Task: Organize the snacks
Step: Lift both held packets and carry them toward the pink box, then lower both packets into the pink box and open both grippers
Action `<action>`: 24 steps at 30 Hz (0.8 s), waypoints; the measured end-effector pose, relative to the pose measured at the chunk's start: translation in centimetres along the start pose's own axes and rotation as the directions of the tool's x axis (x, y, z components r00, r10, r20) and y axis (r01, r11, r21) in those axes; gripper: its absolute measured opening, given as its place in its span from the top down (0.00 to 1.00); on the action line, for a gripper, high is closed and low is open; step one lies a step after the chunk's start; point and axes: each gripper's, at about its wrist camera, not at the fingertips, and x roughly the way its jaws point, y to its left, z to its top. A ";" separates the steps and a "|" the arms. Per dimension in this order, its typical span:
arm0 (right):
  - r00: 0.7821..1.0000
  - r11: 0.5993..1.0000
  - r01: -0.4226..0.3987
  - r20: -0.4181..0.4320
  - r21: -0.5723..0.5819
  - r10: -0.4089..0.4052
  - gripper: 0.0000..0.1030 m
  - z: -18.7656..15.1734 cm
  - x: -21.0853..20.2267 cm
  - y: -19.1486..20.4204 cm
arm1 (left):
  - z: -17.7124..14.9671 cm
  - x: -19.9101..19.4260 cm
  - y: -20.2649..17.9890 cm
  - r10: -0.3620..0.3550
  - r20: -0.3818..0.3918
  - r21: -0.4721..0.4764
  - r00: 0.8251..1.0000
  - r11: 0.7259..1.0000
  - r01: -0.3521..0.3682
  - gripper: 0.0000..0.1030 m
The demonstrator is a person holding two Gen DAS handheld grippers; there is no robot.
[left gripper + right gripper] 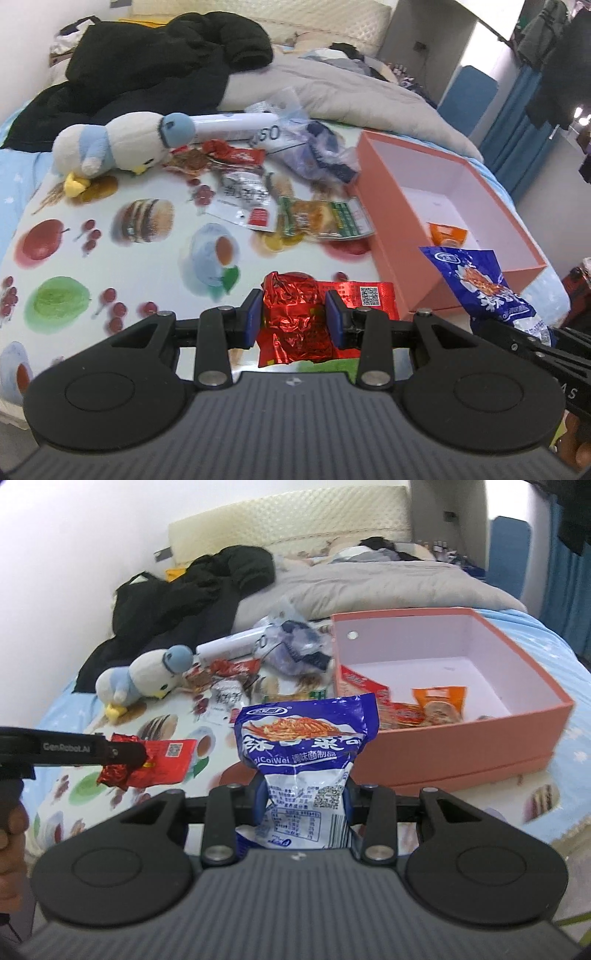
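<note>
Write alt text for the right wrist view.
The right gripper clamps a blue and white plastic snack bag upright before an open pink cardboard box holding orange and red snack packets. At left, the left gripper pinches a crinkled red foil packet above a fruit-print tablecloth.

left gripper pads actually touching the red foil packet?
Touching. Left wrist view shows the left gripper with both blue pads pressed against the crumpled sides of the red foil packet, no gap either side.

Plush penguin (122,146) beside black clothing (147,62), grey duvet (332,88), perhaps a white tube (232,123)
</note>
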 end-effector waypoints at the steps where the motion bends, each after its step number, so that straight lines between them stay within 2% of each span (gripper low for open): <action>1: 1.000 1.000 0.010 0.003 0.006 -0.010 0.61 0.0 -0.5 -0.3 | -0.1 -0.1 -0.4 -0.007 0.000 0.004 1.000 1.000 0.007 0.60; 7: 0.998 0.997 0.063 0.021 0.044 -0.064 0.61 -0.2 -2.6 -2.0 | -0.2 -0.6 -2.6 -0.058 0.003 0.020 0.998 0.998 0.058 0.60; 14: 0.995 0.993 0.087 0.034 0.080 -0.089 0.61 -0.1 -4.2 -3.6 | 0.8 -0.7 -5.6 -0.119 0.008 0.055 0.993 0.991 0.118 0.60; 24: 0.989 0.984 0.124 0.065 0.129 -0.134 0.61 2.1 -3.3 -6.7 | 4.5 2.5 -10.0 -0.181 -0.007 0.100 0.983 0.978 0.181 0.60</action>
